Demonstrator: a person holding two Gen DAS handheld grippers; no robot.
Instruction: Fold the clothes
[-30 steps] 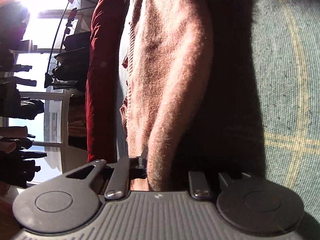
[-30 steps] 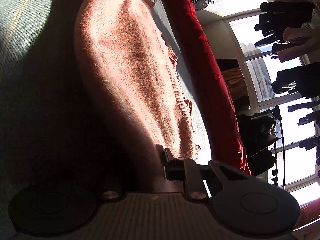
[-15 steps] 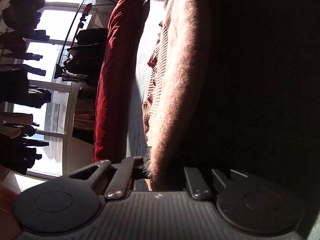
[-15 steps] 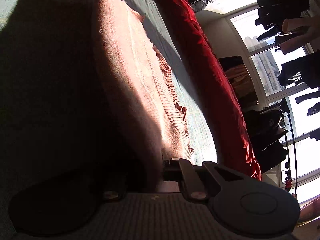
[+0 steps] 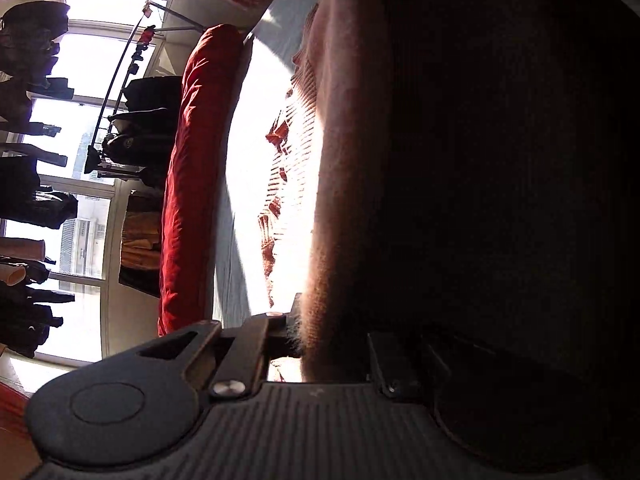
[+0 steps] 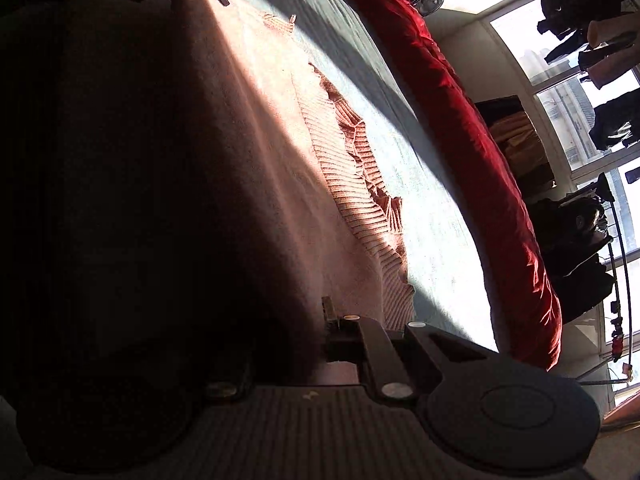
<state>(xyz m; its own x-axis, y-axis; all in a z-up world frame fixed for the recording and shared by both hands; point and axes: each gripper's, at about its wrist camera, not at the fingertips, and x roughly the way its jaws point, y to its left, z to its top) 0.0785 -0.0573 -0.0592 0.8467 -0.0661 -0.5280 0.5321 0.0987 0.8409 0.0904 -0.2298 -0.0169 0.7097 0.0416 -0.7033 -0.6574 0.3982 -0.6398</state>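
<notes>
Folding step: both grippers are lifting one side of the sweater (image 6: 280, 168) and carrying it over the rest of it, as I judge it.
Left gripper (image 5: 320, 344): its fingers are pressed together and are pinching the fuzzy edge of the sweater (image 5: 344, 208); the cloth is rising straight out of the jaws.
Right gripper (image 6: 304, 336): its fingers are also pinching the sweater edge; one finger is in deep shadow, so only the sunlit one is showing clearly.
Change since a second ago: the jaws were a little wider then and are now fully clamped. The held side was lying lower, and the green bed cover was showing beside it; now the raised cloth is filling that half of both views with shadow.
Sweater place: it is lying on the bed cover (image 6: 424, 216), with its ribbed hem (image 6: 356, 184) turned toward the far edge, near the red duvet (image 6: 472, 128) that is lying along that edge.
Meaning for the task: the grip seems secure, so the fold is only beginning; the lifted side is not yet laid down.
Risk: the knit is soft and stretchy, so it may be sagging between the two grippers and landing uneven.
</notes>
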